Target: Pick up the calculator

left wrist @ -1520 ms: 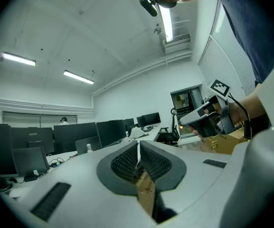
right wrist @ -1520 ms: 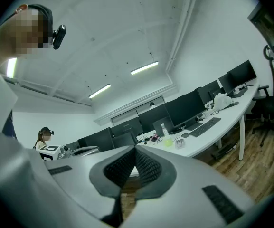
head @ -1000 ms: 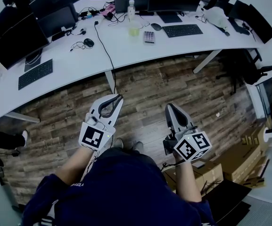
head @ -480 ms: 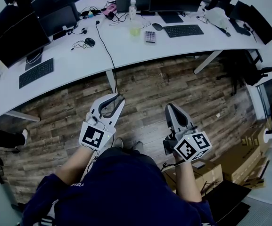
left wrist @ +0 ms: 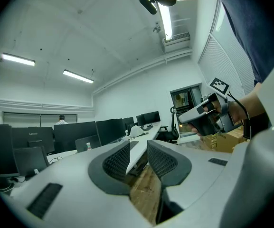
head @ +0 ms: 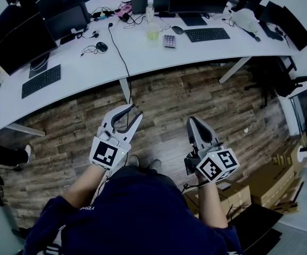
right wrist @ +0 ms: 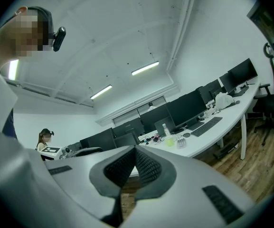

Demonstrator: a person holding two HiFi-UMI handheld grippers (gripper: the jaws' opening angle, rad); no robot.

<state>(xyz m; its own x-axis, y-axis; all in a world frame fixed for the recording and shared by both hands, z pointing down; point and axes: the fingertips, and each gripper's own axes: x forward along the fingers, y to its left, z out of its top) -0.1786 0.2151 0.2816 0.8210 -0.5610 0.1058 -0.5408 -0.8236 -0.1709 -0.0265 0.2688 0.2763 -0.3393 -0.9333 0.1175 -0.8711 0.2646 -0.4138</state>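
Office floor of worn wooden planks fills the middle of the head view, and a long white tabletop [head: 142,57] curves across the top. The calculator [head: 168,41] lies flat in the upper middle of the frame, well apart from both grippers. A yellow-green cup [head: 152,33] stands just to its left and a black keyboard [head: 206,34] lies further right.

I judge the calculator light, rigid and thin, with a smooth plastic shell that could skid on that tabletop. I would pinch it across its narrow width, on the two long side edges, and keep off the keys.

My left gripper [head: 134,112], low and left of centre, has just been opening its jaws. They stand partly apart with nothing between them. My right gripper [head: 192,120] has its jaws together and empty.

As for containers, the cup is translucent and I cannot tell what it holds. A clear plastic bottle [head: 150,8] with a white cap stands upright behind it, its contents too small to read. Cardboard boxes [head: 259,182] sit on the floor at lower right; I cannot tell whether they are open.
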